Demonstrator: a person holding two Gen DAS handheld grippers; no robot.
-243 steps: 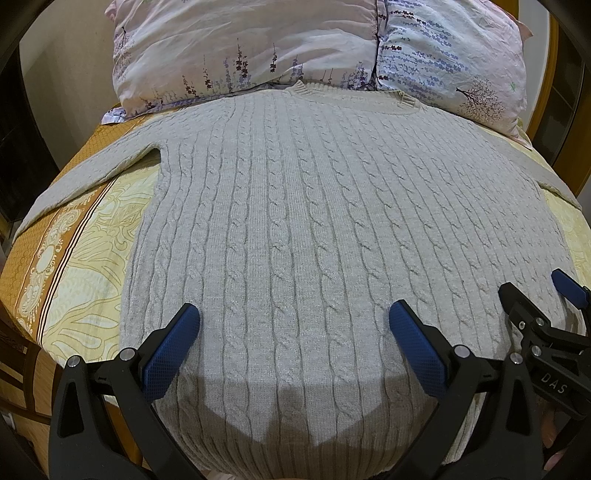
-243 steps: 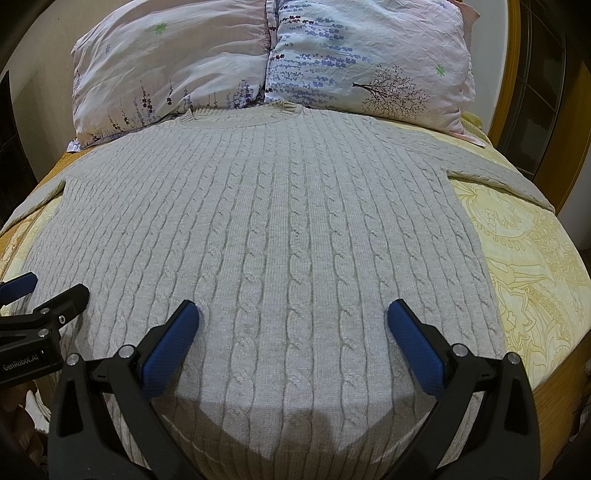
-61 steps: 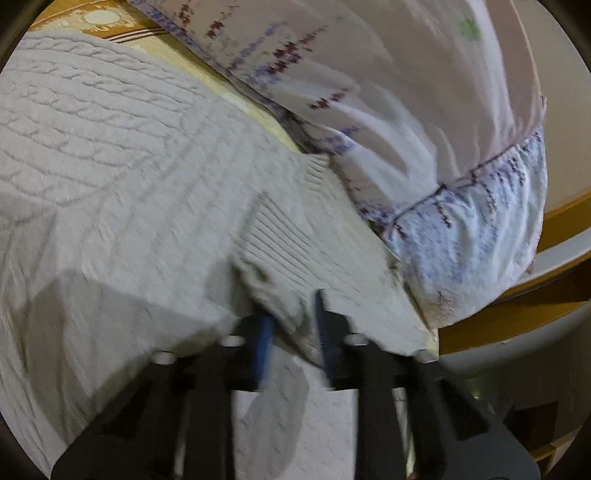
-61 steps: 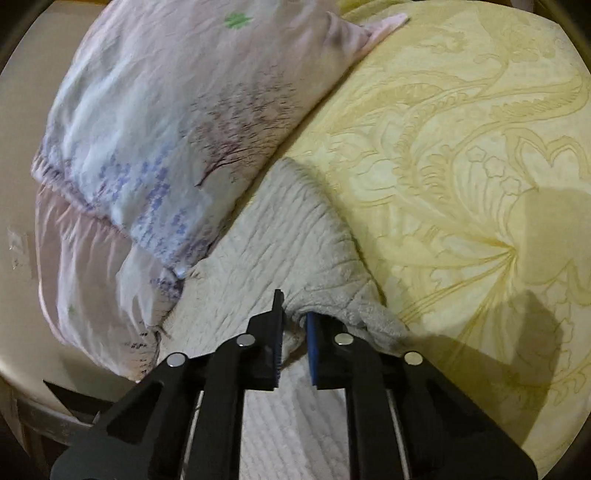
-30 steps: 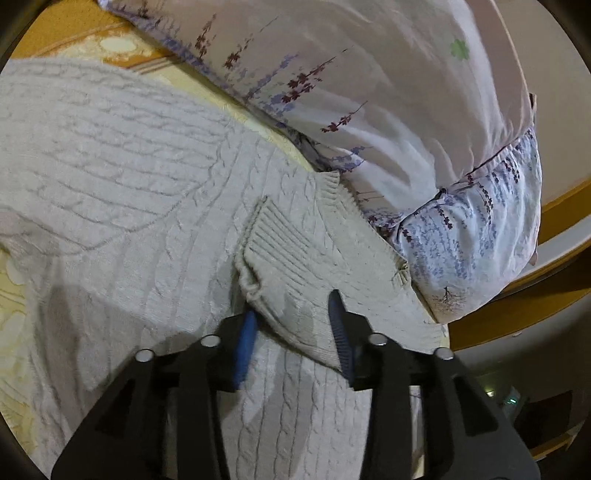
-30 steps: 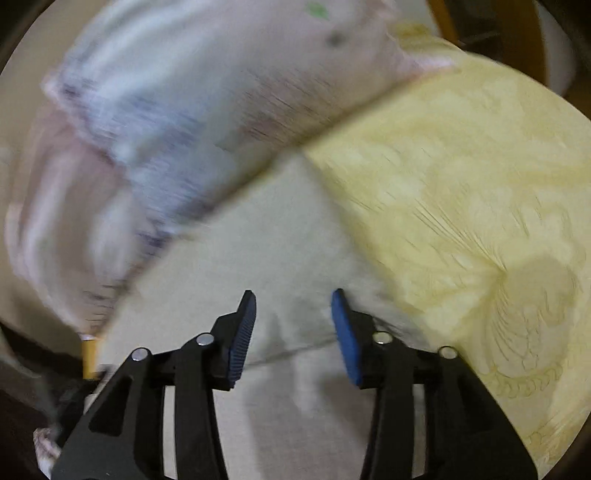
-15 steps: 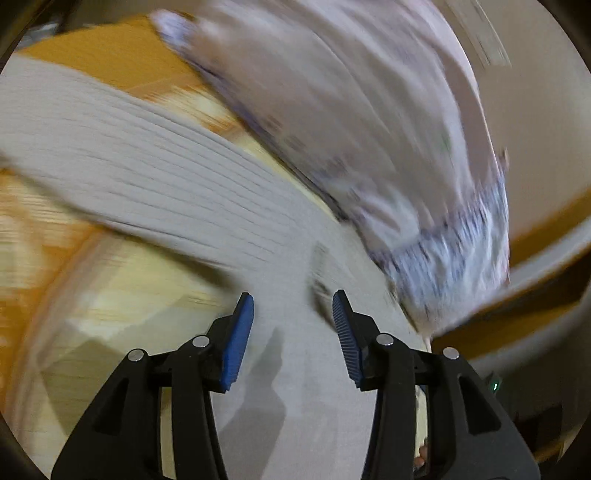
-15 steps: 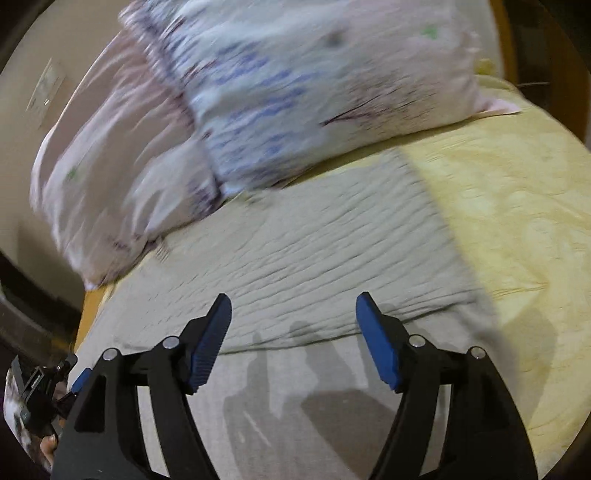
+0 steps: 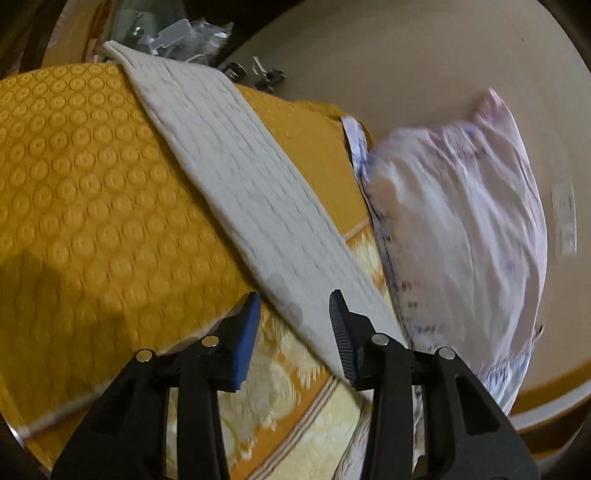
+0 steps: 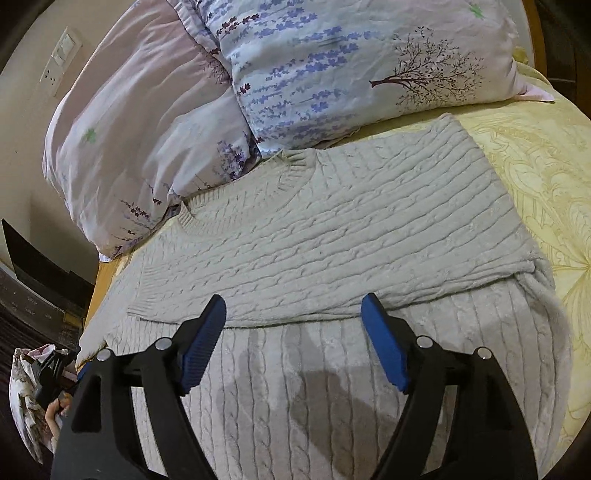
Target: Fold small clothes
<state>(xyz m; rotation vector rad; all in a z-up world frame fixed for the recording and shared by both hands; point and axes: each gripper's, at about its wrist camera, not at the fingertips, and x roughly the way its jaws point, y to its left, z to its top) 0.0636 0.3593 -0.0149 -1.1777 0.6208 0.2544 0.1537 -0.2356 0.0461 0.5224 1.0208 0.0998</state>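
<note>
A grey cable-knit sweater lies flat on the bed, its collar near the pillows. Its right sleeve is folded across the chest. Its left sleeve stretches out straight over the orange bedspread toward the bed's edge. My left gripper is open and empty, its jaws either side of that sleeve close to the shoulder, just above it. My right gripper is wide open and empty above the sweater's body, just below the folded sleeve's edge.
Two floral pillows lie against the headboard; one also shows in the left wrist view. The yellow and orange bedspread covers the bed. Small clutter sits beyond the bed's left edge. The other gripper shows at far left.
Both grippers let go of the folded right sleeve and opened. The left gripper swung left to the outstretched left sleeve. The right gripper drew back over the sweater's body and opened wider.
</note>
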